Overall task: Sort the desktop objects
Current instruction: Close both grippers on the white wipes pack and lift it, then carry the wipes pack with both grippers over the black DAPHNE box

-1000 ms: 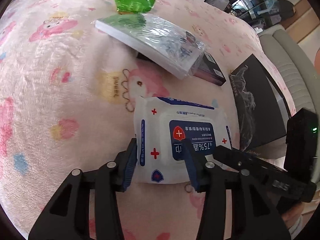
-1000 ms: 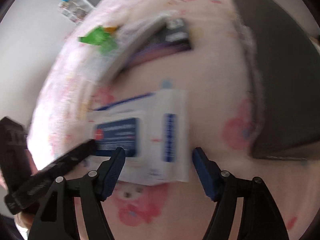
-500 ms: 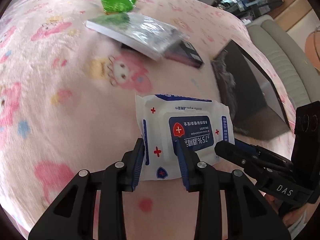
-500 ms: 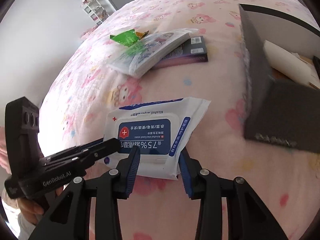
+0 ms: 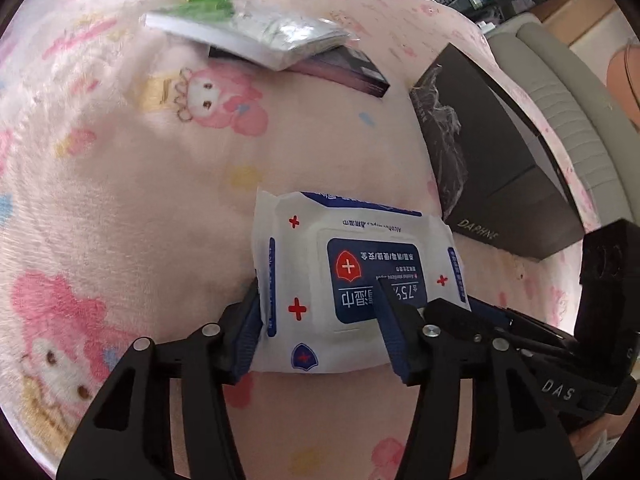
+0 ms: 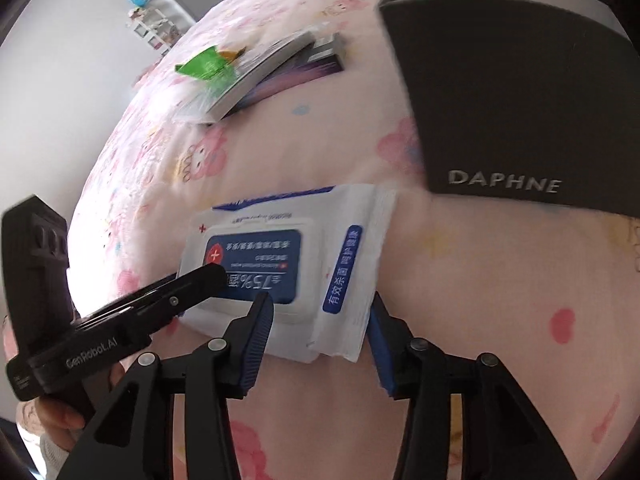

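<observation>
White wipes pack [image 5: 352, 280], frame centre, held by left gripper [image 5: 320, 332] and right gripper [image 6: 320, 336] fingers; black box [image 6: 520, 100] upper right; book stack [image 5: 256, 36] unsorted.

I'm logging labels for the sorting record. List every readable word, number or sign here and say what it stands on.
"DAPHNE": dark box, front wall.
"75%", upside down: wet wipes pack, blue label.
Red crosses and a white cross on a red shield: same pack.
"GenRobot.AI": left tongs, seen in the right wrist view.
"DAS": right tongs, seen in the left wrist view.
Chinese lines and small print on the pack: too small to read reliably.
</observation>
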{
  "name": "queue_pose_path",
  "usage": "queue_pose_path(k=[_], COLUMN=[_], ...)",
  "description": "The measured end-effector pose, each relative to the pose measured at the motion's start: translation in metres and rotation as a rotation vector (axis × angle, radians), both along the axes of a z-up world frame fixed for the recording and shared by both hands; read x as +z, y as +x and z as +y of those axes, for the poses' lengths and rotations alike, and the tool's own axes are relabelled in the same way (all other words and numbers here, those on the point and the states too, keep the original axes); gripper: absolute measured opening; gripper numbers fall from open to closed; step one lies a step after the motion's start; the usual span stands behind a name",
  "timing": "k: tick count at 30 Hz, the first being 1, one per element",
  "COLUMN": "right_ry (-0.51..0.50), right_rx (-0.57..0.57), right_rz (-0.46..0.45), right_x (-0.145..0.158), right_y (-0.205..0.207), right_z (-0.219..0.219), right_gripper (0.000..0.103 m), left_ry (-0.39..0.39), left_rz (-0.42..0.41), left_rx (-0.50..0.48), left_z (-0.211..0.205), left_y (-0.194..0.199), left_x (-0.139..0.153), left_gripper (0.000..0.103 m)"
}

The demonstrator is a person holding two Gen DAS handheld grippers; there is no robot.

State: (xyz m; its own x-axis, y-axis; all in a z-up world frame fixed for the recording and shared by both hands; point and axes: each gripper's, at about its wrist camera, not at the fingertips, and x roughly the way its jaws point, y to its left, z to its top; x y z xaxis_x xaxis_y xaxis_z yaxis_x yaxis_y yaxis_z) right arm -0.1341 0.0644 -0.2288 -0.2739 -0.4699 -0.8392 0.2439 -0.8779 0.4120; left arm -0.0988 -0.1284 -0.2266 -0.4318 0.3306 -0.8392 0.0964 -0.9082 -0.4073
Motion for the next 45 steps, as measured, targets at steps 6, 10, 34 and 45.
queue_pose_path(k=[6, 10, 34, 45], right_ry=[-0.020, -0.074, -0.136, -0.072], right_rx=[0.034, 0.005, -0.048, -0.142], right_rz=[0.069, 0.054, 0.250, 0.293], right_x=[0.023, 0.030, 0.127, 0.149], right_y=[0.017, 0.021, 0.043, 0.020], right_z=[-0.004, 0.011, 0.061, 0.116], right_gripper=[0.041, 0.039, 0.039, 0.039], left_ry=[0.015, 0.033, -0.012, -0.008], left_rz=[0.026, 0.034, 0.236, 0.284], left_rx=[0.013, 0.016, -0.067, -0.181], left_z=[0.005, 0.010, 0.062, 0.131], left_y=[0.015, 0.023, 0.028, -0.024], left_x=[0.016, 0.023, 0.117, 0.138], left_gripper=[0.046, 0.045, 0.045, 0.045])
